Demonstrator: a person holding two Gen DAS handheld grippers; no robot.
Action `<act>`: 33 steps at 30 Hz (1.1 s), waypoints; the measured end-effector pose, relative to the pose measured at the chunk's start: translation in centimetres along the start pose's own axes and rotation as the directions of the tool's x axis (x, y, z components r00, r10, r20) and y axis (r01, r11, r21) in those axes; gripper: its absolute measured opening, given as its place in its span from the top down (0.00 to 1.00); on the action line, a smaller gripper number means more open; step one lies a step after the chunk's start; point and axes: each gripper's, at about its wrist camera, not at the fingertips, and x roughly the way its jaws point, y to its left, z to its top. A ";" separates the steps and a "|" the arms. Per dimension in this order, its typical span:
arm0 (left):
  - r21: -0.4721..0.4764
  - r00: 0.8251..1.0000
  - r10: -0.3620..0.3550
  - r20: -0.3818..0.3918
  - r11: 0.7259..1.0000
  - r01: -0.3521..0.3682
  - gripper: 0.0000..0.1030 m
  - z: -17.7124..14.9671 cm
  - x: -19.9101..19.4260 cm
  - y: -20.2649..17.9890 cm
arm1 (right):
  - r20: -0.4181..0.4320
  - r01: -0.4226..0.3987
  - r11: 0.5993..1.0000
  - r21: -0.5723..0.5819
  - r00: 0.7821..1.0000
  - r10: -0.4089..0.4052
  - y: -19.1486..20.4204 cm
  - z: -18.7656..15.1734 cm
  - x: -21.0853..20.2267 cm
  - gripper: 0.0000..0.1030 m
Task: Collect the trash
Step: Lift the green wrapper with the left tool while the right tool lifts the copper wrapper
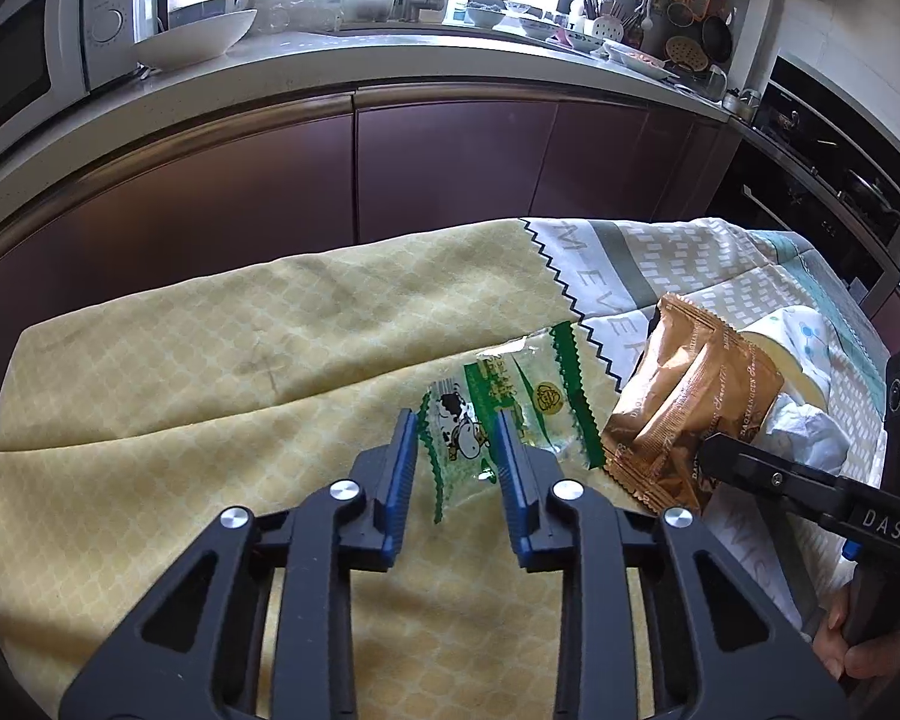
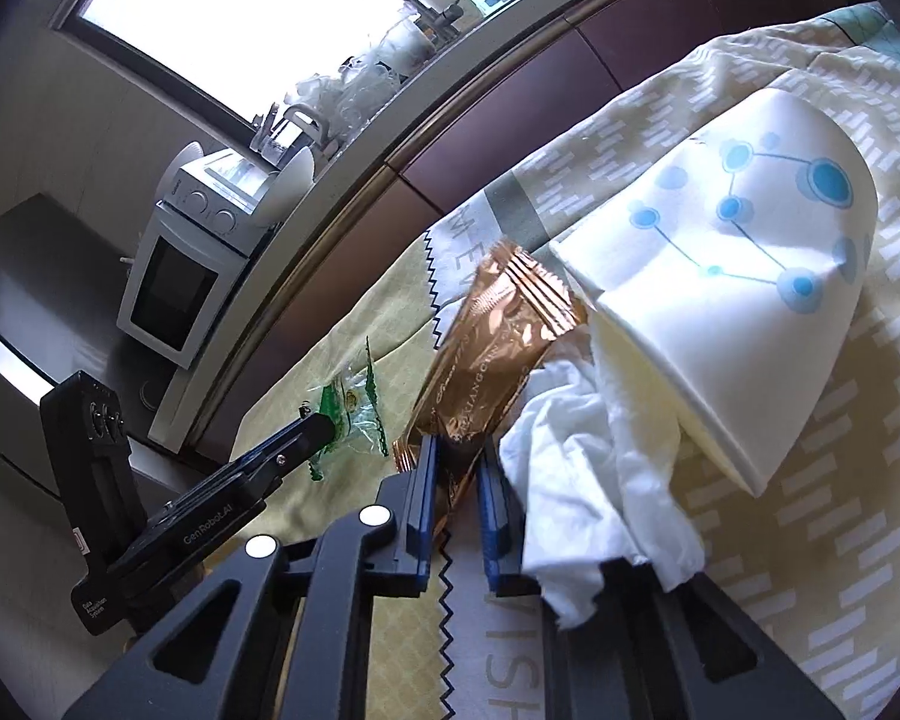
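Note:
A clear green wrapper with a cow print (image 1: 498, 414) lies on the yellow tablecloth (image 1: 210, 360). My left gripper (image 1: 455, 426) is open, its blue fingers on either side of the wrapper's near end. A copper foil wrapper (image 1: 684, 402) lies to the right. My right gripper (image 2: 459, 450) is open around that foil wrapper's (image 2: 498, 348) near end. A crumpled white tissue (image 2: 582, 468) lies against the right finger. A white paper cup with blue dots (image 2: 738, 276) lies on its side beyond it. The green wrapper also shows in the right wrist view (image 2: 354, 414).
The cloth-covered table stands before a kitchen counter (image 1: 390, 54) with maroon cabinets (image 1: 450, 168). A microwave (image 1: 48, 36), a white bowl (image 1: 195, 39) and dishes stand on the counter. A black oven (image 1: 822, 168) is at the right.

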 end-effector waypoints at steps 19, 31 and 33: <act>-0.032 0.996 0.020 0.085 0.999 -0.018 0.92 -4.2 -7.0 1.3 | 0.013 -0.085 0.988 -0.128 0.996 0.087 1.9 -1.9 -2.6 0.96; -0.104 0.983 0.090 0.160 0.992 -0.073 0.92 -10.1 -15.2 4.2 | -0.055 -0.179 0.944 -0.277 0.984 0.171 6.6 -4.7 -4.2 0.96; -0.117 0.981 0.107 0.161 0.989 -0.089 0.92 -11.4 -16.4 4.9 | -0.075 -0.200 0.933 -0.298 0.980 0.186 7.5 -5.4 -4.2 0.96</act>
